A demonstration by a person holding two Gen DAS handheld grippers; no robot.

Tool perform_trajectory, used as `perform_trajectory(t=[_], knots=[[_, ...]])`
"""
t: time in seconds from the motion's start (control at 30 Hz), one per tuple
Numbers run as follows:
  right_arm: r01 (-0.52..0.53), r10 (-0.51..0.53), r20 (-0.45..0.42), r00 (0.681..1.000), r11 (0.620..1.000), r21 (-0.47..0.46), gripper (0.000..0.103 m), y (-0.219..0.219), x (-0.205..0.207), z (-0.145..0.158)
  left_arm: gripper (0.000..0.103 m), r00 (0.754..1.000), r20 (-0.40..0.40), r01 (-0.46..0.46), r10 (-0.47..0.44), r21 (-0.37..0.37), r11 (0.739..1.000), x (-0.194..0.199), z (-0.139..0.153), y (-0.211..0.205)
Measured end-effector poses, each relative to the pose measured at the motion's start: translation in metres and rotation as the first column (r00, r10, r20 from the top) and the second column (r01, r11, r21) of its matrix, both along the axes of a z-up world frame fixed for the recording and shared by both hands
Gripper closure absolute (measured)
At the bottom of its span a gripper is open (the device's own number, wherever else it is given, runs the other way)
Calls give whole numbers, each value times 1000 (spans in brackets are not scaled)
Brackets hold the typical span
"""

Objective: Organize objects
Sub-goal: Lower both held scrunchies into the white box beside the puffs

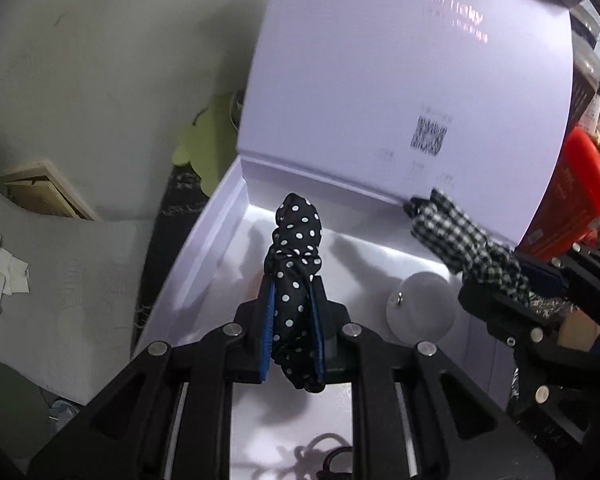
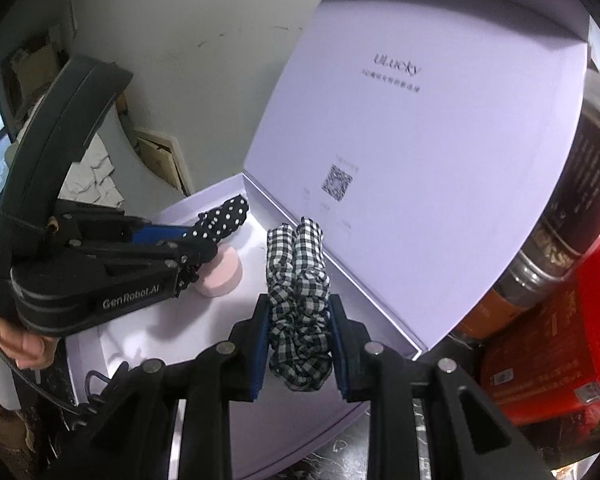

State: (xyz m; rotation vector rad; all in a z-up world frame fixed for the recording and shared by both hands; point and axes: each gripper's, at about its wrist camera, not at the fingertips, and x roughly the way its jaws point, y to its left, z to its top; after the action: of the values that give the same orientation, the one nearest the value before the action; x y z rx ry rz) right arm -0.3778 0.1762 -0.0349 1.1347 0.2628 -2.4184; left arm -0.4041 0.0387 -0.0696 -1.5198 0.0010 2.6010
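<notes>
Scrunchies, two items. Polka-dot scrunchie (image 1: 294, 280), black with white dots: clamped between the blue-padded fingers (image 1: 269, 320) of the left gripper (image 1: 294, 292), which are closed on it; roughly half of the fabric projects beyond the fingertips, and a loop hangs back behind the pads. It is held above the inside of the lilac box (image 1: 204, 256), over the left part of the tray. Gingham scrunchie (image 2: 298, 300), black-and-white check: pinched between the fingers (image 2: 338, 340) of the right gripper (image 2: 300, 308), likewise closed on it; the doubled fabric stands up past the fingertips and bunches below them. It is held over the right part of the tray, near the hinge of the raised lid (image 2: 420, 200).

Box lid: propped upright, printed with a brand name and a square code. Tray contents: a pink round puff (image 2: 222, 276) lying beneath the left gripper, and a black hair tie (image 1: 332, 460) at the near edge. A hand (image 2: 24, 348) is seen on the left gripper's grip. Red container (image 2: 560, 340) and dark jar (image 2: 580, 208): stood just right of the box, on the dark marbled worktop (image 2: 340, 452).
</notes>
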Motion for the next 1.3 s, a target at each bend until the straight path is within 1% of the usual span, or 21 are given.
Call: perform_trajectory(t=[0.17, 0.3, 0.37, 0.57, 0.77, 0.9, 1.07, 1.17, 1.27, 1.3], knots=[[6, -7, 22, 1000, 1000, 5, 76, -3, -3, -8, 88, 1000, 7, 31, -31, 5, 1000, -2, -7, -2], [-1, 1, 36, 999, 1000, 24, 76, -9, -5, -15, 88, 999, 15, 32, -32, 9, 999, -5, -14, -8], [-7, 6, 43, 999, 999, 35, 76, -13, -5, -18, 88, 999, 7, 53, -52, -7, 999, -4, -15, -7], [-8, 4, 65, 998, 998, 62, 76, -17, -7, -26, 88, 998, -18, 54, -54, -25, 998, -4, -17, -6], [0, -4, 69, 998, 998, 61, 75, -17, -8, -25, 87, 999, -31, 39, -40, -15, 999, -5, -18, -9], [13, -17, 75, 997, 998, 61, 68, -15, -9, -25, 83, 999, -35, 29, -29, -12, 1000, -5, -19, -11], [21, -25, 70, 997, 998, 60, 66, -13, -8, -20, 80, 1000, -17, 21, -22, -24, 999, -4, -18, -11], [26, -29, 56, 998, 998, 51, 61, -12, -5, -13, 79, 1000, -18, 22, -23, -30, 999, -1, -13, -9], [33, -35, 37, 999, 998, 49, 60, -11, -2, -5, 79, 999, -43, 13, -15, -47, 999, 5, -2, -10], [37, -38, 27, 999, 998, 49, 60, -10, 0, -2, 78, 999, -50, 11, -14, -47, 999, 6, 1, -10]])
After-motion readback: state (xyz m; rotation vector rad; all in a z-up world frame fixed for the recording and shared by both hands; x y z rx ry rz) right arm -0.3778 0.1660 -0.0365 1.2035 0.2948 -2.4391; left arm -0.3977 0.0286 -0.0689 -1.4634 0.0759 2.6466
